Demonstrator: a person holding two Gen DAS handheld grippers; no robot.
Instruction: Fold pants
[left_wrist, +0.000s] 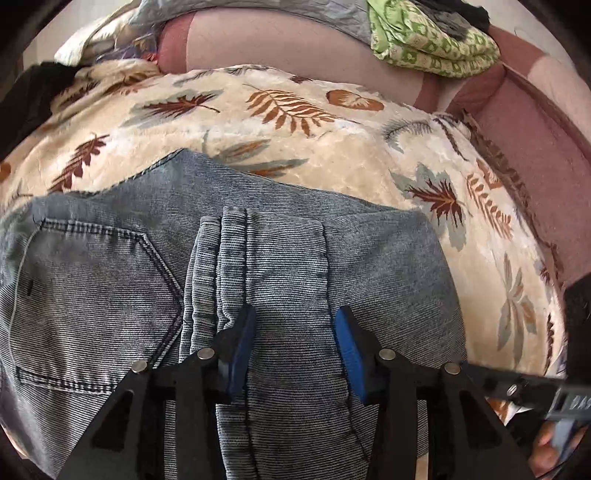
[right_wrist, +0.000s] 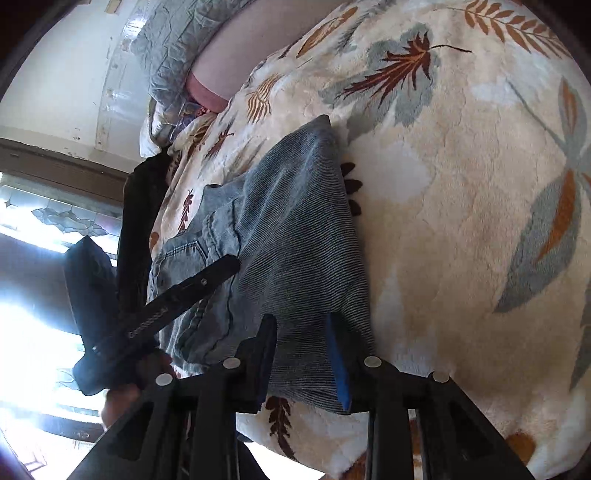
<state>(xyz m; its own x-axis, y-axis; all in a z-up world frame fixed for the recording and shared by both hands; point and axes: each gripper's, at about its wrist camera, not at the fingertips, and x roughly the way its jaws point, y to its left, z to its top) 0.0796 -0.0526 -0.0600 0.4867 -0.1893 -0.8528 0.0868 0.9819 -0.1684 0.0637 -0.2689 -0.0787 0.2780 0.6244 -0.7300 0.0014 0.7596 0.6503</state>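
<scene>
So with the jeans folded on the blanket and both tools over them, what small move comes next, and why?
Probably lift both tools clear. The jeans lie folded in layers on the blanket; the left tool stands open over the denim, and the right tool straddles the folded edge without visibly pinching. A final smoothing press may follow.

— Where do the jeans lie, seen from the left gripper?
— Straight under and ahead of it, flat on the blanket. The folded seam ridge runs forward just left of its left finger; the back pocket lies further left.
— And beyond the jeans?
— More blanket, then the sofa back, with a folded cloth on top, ahead and to the right.
— From the right gripper?
— An edge of the jeans lies between its fingers. The blanket spreads ahead and right; the left gripper reaches in from the left, over the jeans.
</scene>
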